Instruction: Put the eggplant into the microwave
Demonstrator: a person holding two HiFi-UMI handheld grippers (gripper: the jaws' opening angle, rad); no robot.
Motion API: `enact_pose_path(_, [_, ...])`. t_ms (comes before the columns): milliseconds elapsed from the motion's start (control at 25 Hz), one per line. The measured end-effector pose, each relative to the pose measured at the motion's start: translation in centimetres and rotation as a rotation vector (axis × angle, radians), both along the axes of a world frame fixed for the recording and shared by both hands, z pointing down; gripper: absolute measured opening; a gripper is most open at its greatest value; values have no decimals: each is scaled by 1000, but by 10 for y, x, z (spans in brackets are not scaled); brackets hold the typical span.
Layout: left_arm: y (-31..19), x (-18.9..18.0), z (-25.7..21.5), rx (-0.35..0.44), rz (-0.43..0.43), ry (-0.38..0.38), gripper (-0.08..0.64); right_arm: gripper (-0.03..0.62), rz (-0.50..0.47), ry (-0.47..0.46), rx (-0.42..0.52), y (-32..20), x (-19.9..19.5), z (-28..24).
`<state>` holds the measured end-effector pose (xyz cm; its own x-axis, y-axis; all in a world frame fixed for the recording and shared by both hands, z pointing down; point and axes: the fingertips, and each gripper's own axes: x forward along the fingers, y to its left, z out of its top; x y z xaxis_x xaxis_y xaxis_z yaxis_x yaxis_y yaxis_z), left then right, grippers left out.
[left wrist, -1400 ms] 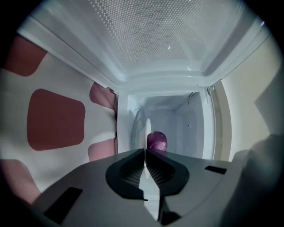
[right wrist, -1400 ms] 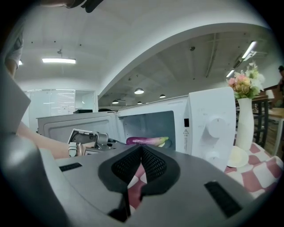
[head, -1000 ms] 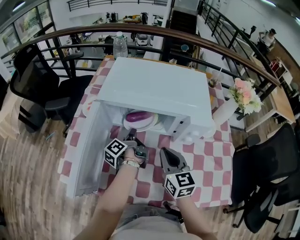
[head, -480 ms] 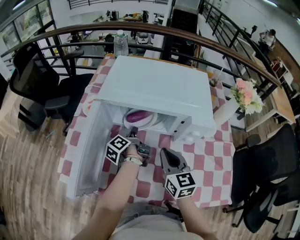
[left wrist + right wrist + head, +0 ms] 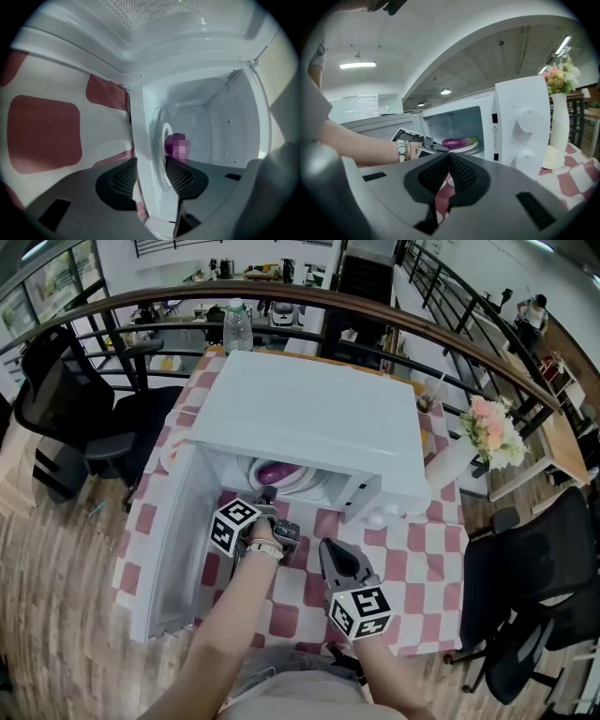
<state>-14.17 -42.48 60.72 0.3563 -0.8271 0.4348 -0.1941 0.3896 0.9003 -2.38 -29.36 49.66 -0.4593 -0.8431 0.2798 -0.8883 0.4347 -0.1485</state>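
One eggplant (image 5: 274,472), purple, lies on a plate (image 5: 307,487) inside the microwave (image 5: 309,413), just ahead of the left gripper (image 5: 268,497) and slightly beyond its tips. That gripper reaches to the oven's mouth, pointing a little downward. Its jaws have just been opening and now stand apart, with a white edge (image 5: 143,154) running between them that the pads (image 5: 119,180) do not squeeze. Whether that edge is the plate's rim or the oven's sill I cannot tell. To this gripper's left the door (image 5: 161,549) stands swung wide open. The right gripper (image 5: 329,547) hovers to the right of the left one and further back from the oven, above the checked cloth (image 5: 417,559), facing the open cavity. Its jaws are pressed together with nothing between them, and the eggplant shows well ahead of them. Far to this gripper's right, past the microwave's knobs (image 5: 528,119), a vase (image 5: 452,460) of flowers (image 5: 489,427) stands on the cloth.
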Motion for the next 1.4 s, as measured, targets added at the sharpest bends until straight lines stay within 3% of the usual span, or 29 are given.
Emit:
enact_pose_path(600, [-18,2,8,-120,-8,-25,249,25,-4,-23,-27,-9,0,9])
enact_pose_path(1000, [-3,8,-14,-60,50,2,252,25,29,-52,8,-10,9,-4])
enact_pose_path(1120, [7,10,-25,-29,65,3,205,25,37,-55,24,-7,11,-9])
enact_pose_path(1360, [27,9,-47,47,74,-29,6,25,33,-62,60,0,9,-21])
enact_pose_path(1400, [29,11,-51,66,82,-15,5,25,32,-63,65,1,9,-23])
